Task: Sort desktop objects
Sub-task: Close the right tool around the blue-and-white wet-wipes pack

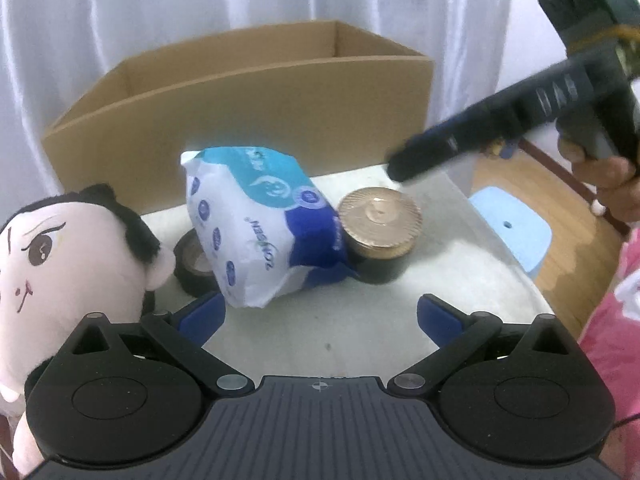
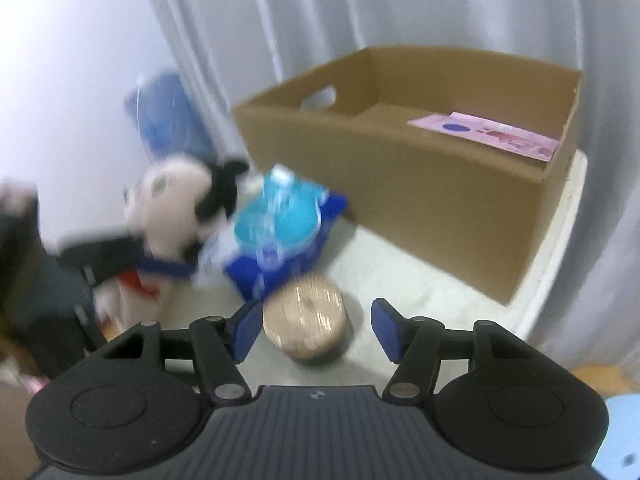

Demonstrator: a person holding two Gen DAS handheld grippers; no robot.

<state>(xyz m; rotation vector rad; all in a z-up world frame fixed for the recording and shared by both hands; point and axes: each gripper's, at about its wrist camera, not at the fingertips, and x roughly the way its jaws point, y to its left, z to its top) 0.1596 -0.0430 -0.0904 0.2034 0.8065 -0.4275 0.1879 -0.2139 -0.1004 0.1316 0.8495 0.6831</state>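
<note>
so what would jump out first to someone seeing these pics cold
Probably the big open cardboard box at the back of the white table, with a pink flat item inside it. Next, the blue-and-white tissue pack mid-table, between a plush doll and a gold-lidded jar. Both grippers are open and empty, the right gripper above the jar.

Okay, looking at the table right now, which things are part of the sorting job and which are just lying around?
Part of the job:
- cardboard box, with a pink flat packet already inside
- tissue pack
- gold-lidded jar
- black tape roll
- plush doll

Just lying about:
- light blue stool on the floor
- white curtain behind
</note>
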